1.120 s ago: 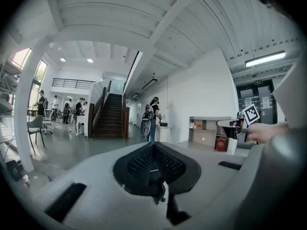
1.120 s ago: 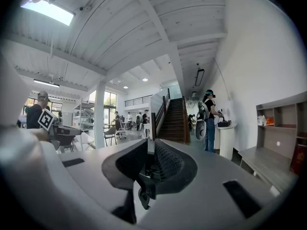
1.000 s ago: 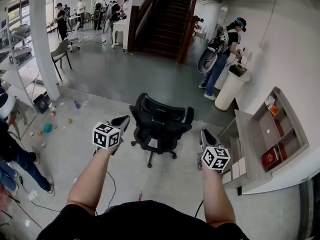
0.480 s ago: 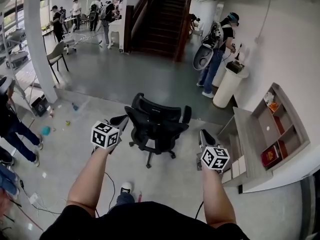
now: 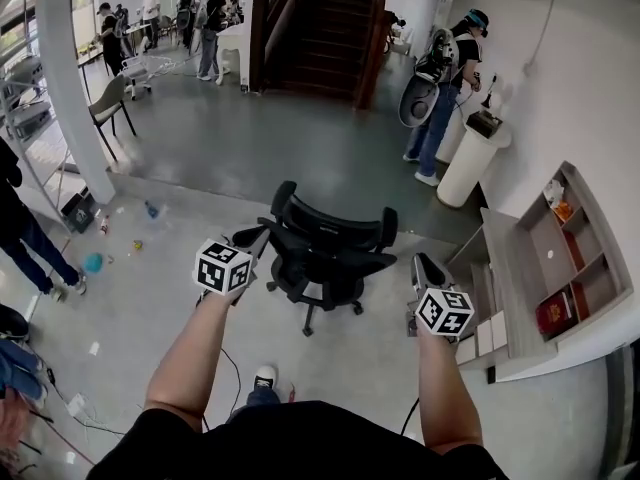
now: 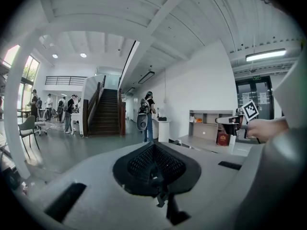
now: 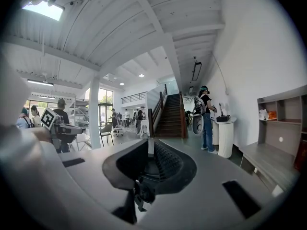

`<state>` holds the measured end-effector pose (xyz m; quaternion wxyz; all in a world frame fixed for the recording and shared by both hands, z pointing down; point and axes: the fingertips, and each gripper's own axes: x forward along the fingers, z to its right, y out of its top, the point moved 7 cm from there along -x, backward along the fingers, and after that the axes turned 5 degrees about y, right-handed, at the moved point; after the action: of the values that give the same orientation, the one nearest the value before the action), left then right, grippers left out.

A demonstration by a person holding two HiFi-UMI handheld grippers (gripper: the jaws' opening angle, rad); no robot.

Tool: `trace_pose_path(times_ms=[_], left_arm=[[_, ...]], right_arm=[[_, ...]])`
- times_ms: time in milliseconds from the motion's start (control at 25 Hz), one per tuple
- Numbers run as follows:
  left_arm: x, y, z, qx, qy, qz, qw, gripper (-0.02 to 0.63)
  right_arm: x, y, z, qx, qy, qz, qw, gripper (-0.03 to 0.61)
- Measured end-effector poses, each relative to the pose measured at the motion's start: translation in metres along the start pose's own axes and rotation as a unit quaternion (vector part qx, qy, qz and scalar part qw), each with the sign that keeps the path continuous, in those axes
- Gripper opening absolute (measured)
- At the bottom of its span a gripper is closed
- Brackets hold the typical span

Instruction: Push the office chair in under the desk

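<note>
1. Jaws pressed together on your left gripper (image 5: 257, 234), nothing caught between them; the left gripper view shows the two tips meeting flat.
2. Same story on your right gripper (image 5: 422, 260): the jaws are closed right up and empty, as the right gripper view shows.
3. Both grippers are held out ahead of you, roughly level, with your forearms bare behind the marker cubes.
4. The office chair (image 5: 330, 253) stands on the floor between the two grippers and a little ahead of them, black mesh back towards you.
5. Your left gripper's tip sits right at the chair's left side; whether it actually touches, the head view doesn't settle. Your right gripper is clear of the chair, off its right side.
6. The desk (image 5: 508, 273) is just to the right of your right gripper, pale wood against the white wall. The chair is out in the open, well apart from it, not tucked under.
7. Further right of that gripper, a shelf unit (image 5: 590, 238) rises from the desk, with a red book (image 5: 553, 314) in a lower compartment.
8. Well beyond both grippers: a dark staircase (image 5: 335, 28), and right of it a person (image 5: 445, 78) standing at a white pedestal (image 5: 472, 168).
9. Far out to the left of your left gripper, a white pillar (image 5: 68, 78).
</note>
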<state>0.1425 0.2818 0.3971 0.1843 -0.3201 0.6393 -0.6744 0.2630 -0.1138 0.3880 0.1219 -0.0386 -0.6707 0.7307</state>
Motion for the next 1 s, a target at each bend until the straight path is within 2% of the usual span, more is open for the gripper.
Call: trace_pose_path(times_ms=[160, 480, 840, 1000], left_arm=[[0.036, -0.002, -0.043, -0.007, -0.009, -0.001, 0.9999, 0.015], [0.096, 0.016, -0.128, -0.005, -0.031, 0.005, 0.9995, 0.015], [0.148, 0.024, -0.192, 0.000, -0.059, 0.003, 0.9983, 0.015], [0.168, 0.027, -0.206, 0.006, -0.080, 0.019, 0.9966, 0.015]], right_arm=[[0.051, 0.000, -0.002, -0.001, -0.008, -0.003, 1.000, 0.041], [0.149, 0.026, -0.017, -0.009, -0.023, -0.008, 1.000, 0.041], [0.213, 0.034, -0.029, -0.015, -0.042, -0.011, 0.999, 0.041], [0.234, 0.036, -0.027, -0.014, -0.059, -0.007, 0.998, 0.038]])
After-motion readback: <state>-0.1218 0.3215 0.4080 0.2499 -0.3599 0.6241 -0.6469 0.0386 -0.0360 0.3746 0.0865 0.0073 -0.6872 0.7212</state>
